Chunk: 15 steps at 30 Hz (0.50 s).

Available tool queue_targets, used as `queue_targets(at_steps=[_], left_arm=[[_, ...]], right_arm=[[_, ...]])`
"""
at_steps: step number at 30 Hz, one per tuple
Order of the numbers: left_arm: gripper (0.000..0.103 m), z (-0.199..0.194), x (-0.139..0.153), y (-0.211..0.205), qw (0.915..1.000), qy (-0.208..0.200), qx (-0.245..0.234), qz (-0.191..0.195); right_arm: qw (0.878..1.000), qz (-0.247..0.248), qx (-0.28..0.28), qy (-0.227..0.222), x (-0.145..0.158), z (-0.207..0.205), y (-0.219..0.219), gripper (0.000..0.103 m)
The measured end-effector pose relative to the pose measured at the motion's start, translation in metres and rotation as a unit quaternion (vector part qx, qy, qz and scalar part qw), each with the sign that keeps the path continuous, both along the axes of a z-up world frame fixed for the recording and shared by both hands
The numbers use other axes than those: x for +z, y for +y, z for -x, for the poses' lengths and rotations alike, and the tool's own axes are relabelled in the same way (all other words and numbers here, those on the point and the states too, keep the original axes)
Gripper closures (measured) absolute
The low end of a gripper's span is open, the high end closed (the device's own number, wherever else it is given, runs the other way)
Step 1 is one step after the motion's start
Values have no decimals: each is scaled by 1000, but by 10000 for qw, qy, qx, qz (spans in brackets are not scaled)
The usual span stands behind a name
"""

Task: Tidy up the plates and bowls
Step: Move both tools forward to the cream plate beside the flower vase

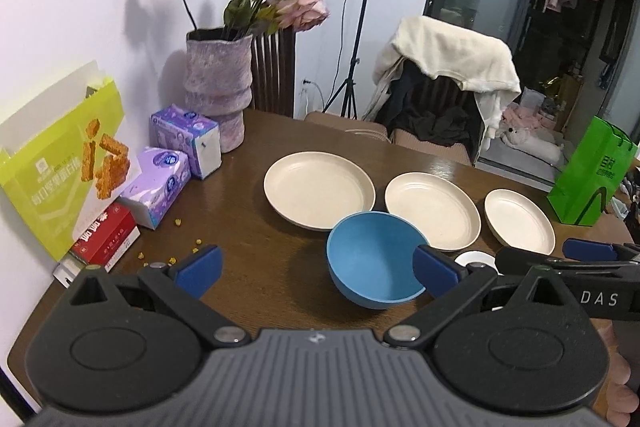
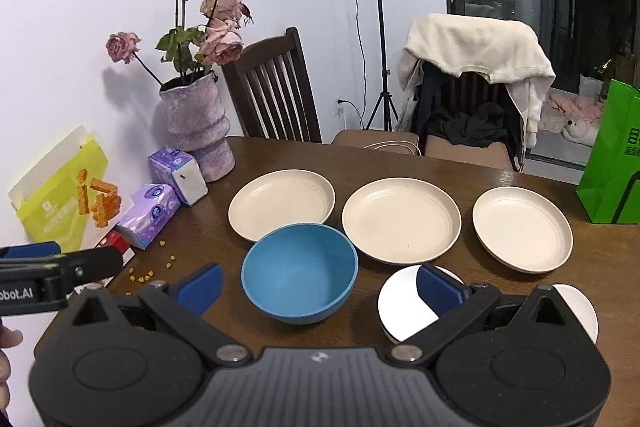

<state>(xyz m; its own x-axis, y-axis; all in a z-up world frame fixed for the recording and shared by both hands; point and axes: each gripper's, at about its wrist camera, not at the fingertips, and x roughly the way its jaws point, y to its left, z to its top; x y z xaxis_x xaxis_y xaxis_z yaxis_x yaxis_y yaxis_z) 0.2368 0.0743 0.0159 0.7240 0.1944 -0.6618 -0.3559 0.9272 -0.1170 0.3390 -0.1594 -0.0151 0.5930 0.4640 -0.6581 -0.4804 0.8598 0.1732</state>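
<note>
In the left wrist view, the left gripper (image 1: 318, 267) is seen with its jaws spread wide and released, nothing held between them. A blue bowl (image 1: 374, 263) is located on the brown desk (image 1: 260, 235), upright, between the two blue fingertips and nearer the right one, which overlaps its rim in the picture; contact cannot be confirmed. Three cream plates are laid in a row behind the bowl: a left plate (image 1: 319, 190), a middle plate (image 1: 432, 211) and a smaller right plate (image 1: 519, 221). Part of the right gripper (image 1: 568, 259) is visible at the right edge. In the right wrist view, the right gripper (image 2: 320, 285) is likewise shown with jaws released and empty. The blue bowl (image 2: 299, 273) is positioned between its fingertips, just in front of the left plate (image 2: 281, 203) and beside the middle plate (image 2: 401, 221); the right plate (image 2: 522, 229) is set apart. A white dish (image 2: 404, 301) is partly hidden behind the right fingertip. A vase of roses (image 2: 196, 125) and tissue packs (image 2: 150, 213) are placed at the desk's left.
</note>
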Motion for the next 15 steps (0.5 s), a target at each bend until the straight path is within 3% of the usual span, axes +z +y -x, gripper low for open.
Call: queue_targets(at_steps=[15], left_arm=[[0,-67,-13,53,9993,370,32,105]], right_arm=[[9996,129,70,240,-10,-69,40,0]])
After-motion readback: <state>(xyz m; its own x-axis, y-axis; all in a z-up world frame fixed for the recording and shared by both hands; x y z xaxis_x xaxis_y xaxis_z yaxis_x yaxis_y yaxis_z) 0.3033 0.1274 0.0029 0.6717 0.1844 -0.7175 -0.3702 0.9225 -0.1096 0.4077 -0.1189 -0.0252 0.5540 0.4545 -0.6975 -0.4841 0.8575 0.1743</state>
